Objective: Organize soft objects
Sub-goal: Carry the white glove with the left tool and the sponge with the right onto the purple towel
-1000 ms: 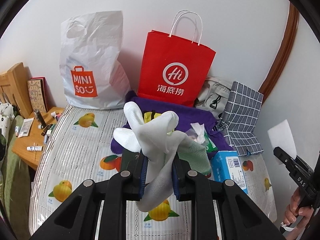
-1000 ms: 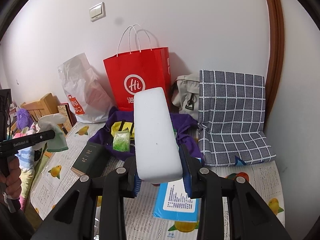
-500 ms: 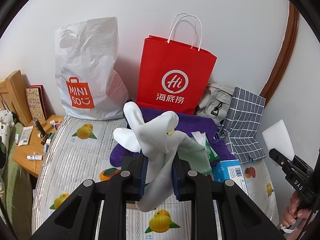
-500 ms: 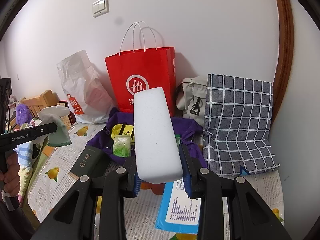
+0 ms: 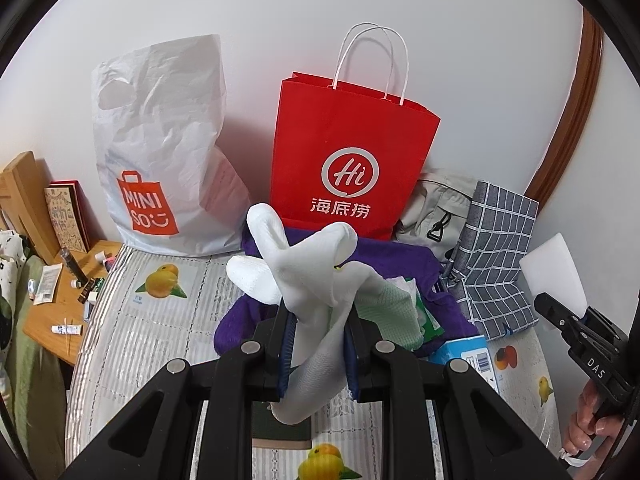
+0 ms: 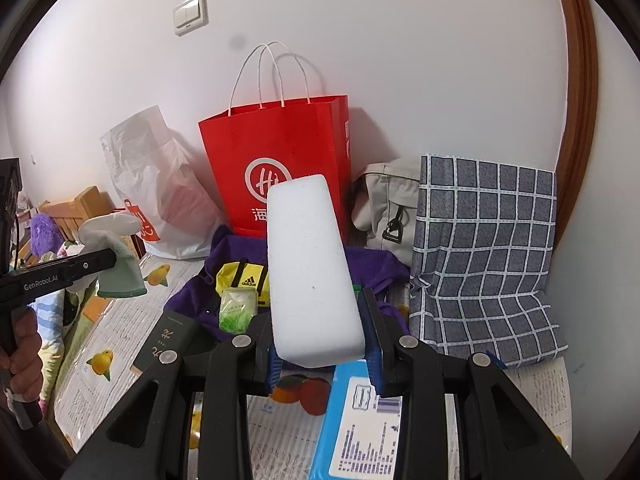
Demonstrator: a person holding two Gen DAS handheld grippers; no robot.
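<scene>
Left gripper point(image 5: 319, 346): jaws clamped on the white socks point(image 5: 304, 280), lifted clear of the bed point(image 5: 160, 320) for carrying.
Right gripper point(image 6: 320, 346): jaws pinched the white sponge point(image 6: 310, 268) near its base, upright.
Red bag point(image 5: 352, 160): at 12 o'clock, likely destination.

left gripper point(image 5: 319, 344) | nearer red bag point(image 5: 348, 160) | right gripper point(image 6: 322, 346) | nearer too
</scene>
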